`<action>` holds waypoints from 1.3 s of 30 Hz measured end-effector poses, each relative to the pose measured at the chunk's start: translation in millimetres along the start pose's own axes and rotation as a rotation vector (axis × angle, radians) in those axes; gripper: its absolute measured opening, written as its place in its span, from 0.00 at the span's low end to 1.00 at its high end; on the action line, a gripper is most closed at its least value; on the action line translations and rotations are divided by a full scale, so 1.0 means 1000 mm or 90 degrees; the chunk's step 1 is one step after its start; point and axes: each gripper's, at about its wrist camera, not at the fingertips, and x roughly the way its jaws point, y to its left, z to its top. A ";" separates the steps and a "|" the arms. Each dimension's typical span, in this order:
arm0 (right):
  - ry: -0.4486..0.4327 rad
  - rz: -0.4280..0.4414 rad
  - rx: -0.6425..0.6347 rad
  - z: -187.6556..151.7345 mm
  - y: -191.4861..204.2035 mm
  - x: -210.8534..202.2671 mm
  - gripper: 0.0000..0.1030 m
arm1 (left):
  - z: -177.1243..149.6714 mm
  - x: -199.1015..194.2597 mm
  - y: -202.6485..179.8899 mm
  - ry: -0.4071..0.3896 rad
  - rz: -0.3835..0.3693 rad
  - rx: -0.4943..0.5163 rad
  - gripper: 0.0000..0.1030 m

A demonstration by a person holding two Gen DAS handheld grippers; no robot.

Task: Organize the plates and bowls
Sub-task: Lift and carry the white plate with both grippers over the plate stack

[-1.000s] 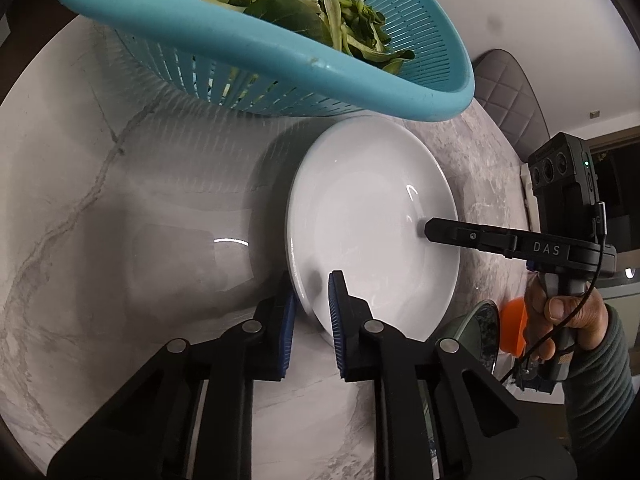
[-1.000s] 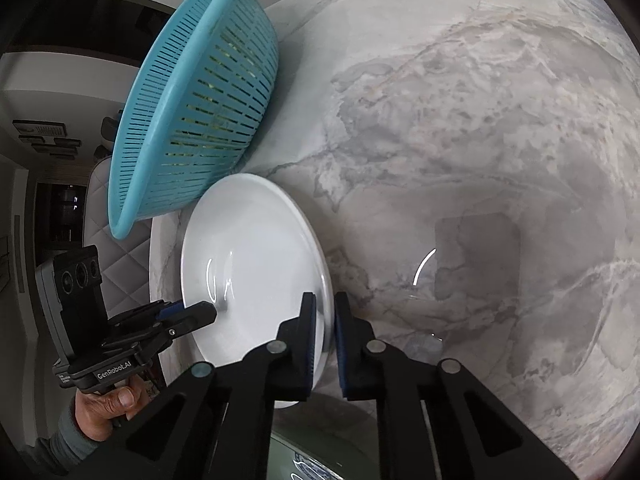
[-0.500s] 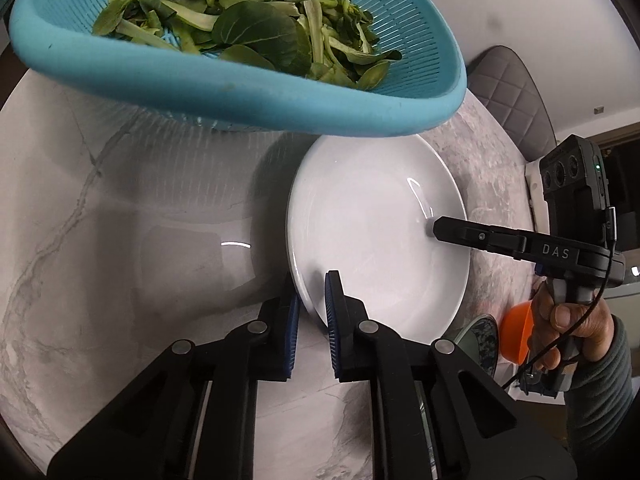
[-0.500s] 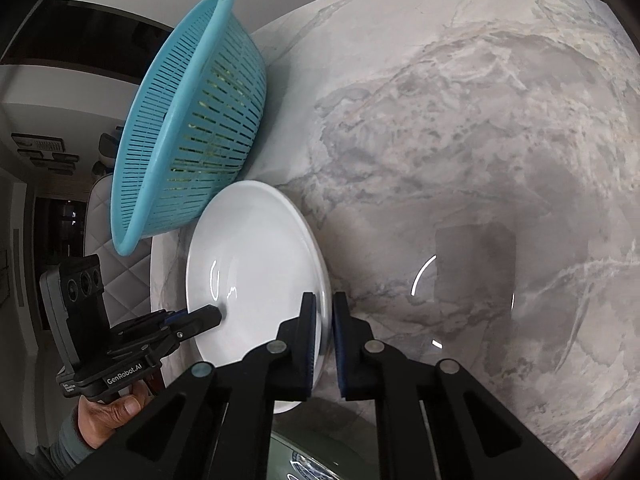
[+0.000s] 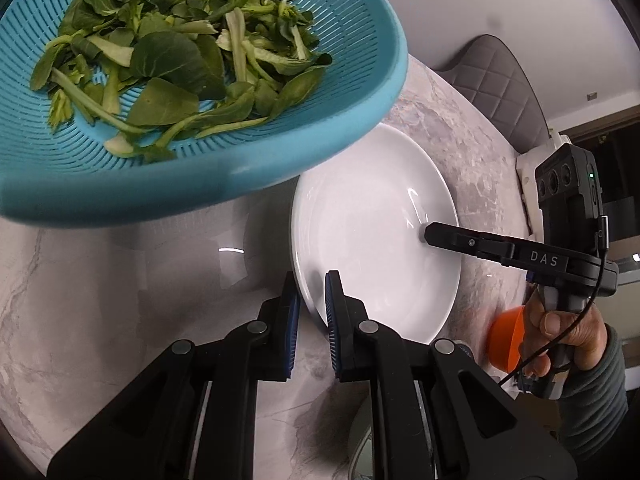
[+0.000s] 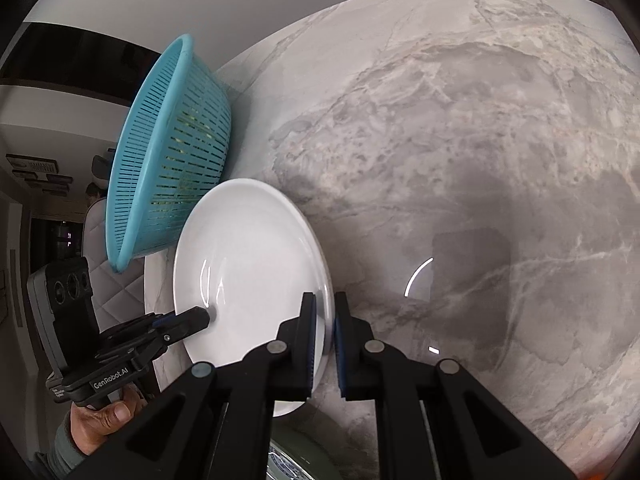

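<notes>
Plain white plate [image 5: 372, 240]; turquoise slotted colander [image 5: 248, 168] with dark green leaves [image 5: 172, 60]; grey-veined marble tabletop [image 6: 460, 152]; black claws with blue pads [image 5: 291, 332]; orange bowl [image 5: 508, 340].

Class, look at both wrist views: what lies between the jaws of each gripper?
The rim of the white plate: the left gripper clamps one edge in the left wrist view, the right gripper the opposite edge in the right wrist view.

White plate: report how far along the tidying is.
Done: nothing visibly stacked yet. In hand: the white plate is clamped at opposite rims by the left gripper and the right gripper, beside the blue colander of greens. Left: setting the plate down in its place; a patterned dish and an orange bowl sit at the table edge, unsorted.
</notes>
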 end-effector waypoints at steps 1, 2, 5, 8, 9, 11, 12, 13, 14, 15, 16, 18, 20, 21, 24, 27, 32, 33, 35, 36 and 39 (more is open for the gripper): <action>-0.005 -0.001 0.003 -0.001 -0.001 -0.002 0.11 | 0.002 0.002 -0.005 0.001 0.000 0.005 0.11; -0.009 -0.002 0.008 -0.001 -0.005 -0.005 0.11 | 0.006 0.004 -0.011 0.002 0.000 0.010 0.11; -0.025 -0.001 0.022 0.000 -0.015 -0.017 0.11 | 0.020 0.007 -0.031 0.000 -0.001 0.030 0.11; -0.042 -0.001 0.036 0.001 -0.025 -0.032 0.11 | 0.032 0.007 -0.053 -0.003 -0.005 0.053 0.11; -0.048 -0.001 0.039 0.001 -0.028 -0.038 0.11 | 0.034 0.006 -0.062 -0.005 -0.007 0.062 0.11; -0.060 -0.003 0.044 -0.001 -0.031 -0.050 0.11 | 0.038 0.002 -0.076 -0.007 -0.012 0.079 0.11; -0.065 -0.004 0.045 -0.003 -0.033 -0.056 0.11 | 0.039 0.000 -0.083 -0.008 -0.015 0.087 0.11; -0.070 -0.005 0.045 -0.005 -0.035 -0.063 0.11 | 0.039 -0.002 -0.088 -0.007 -0.019 0.094 0.11; -0.076 -0.006 0.045 -0.007 -0.036 -0.070 0.11 | 0.038 -0.004 -0.095 -0.006 -0.022 0.101 0.11; -0.081 -0.006 0.045 -0.011 -0.037 -0.077 0.11 | 0.036 -0.006 -0.100 -0.006 -0.025 0.107 0.11; -0.087 -0.006 0.046 -0.015 -0.036 -0.084 0.11 | 0.034 -0.008 -0.106 -0.007 -0.029 0.112 0.11; -0.098 -0.005 0.047 -0.024 -0.036 -0.096 0.11 | 0.029 -0.013 -0.118 -0.010 -0.034 0.122 0.11; -0.107 -0.005 0.048 -0.032 -0.036 -0.109 0.11 | 0.023 -0.016 -0.135 -0.011 -0.040 0.133 0.11; -0.111 -0.005 0.048 -0.039 -0.035 -0.115 0.11 | 0.018 -0.018 -0.142 -0.012 -0.042 0.140 0.11; -0.123 -0.005 0.050 -0.058 -0.035 -0.134 0.11 | 0.004 -0.028 -0.158 -0.011 -0.051 0.161 0.11; -0.138 -0.002 0.056 -0.083 -0.031 -0.152 0.11 | -0.014 -0.041 -0.164 -0.006 -0.066 0.172 0.11; -0.163 -0.003 0.067 -0.127 -0.016 -0.173 0.11 | -0.056 -0.061 -0.167 0.006 -0.089 0.198 0.11; -0.168 -0.004 0.069 -0.137 -0.015 -0.176 0.11 | -0.065 -0.065 -0.169 0.009 -0.093 0.204 0.11; -0.176 -0.006 0.071 -0.157 -0.013 -0.184 0.11 | -0.080 -0.076 -0.173 0.015 -0.102 0.218 0.11; -0.180 -0.007 0.075 -0.166 -0.011 -0.187 0.11 | -0.086 -0.079 -0.175 0.018 -0.105 0.226 0.11; -0.194 -0.005 0.090 -0.195 -0.011 -0.196 0.11 | -0.105 -0.090 -0.181 0.026 -0.116 0.247 0.11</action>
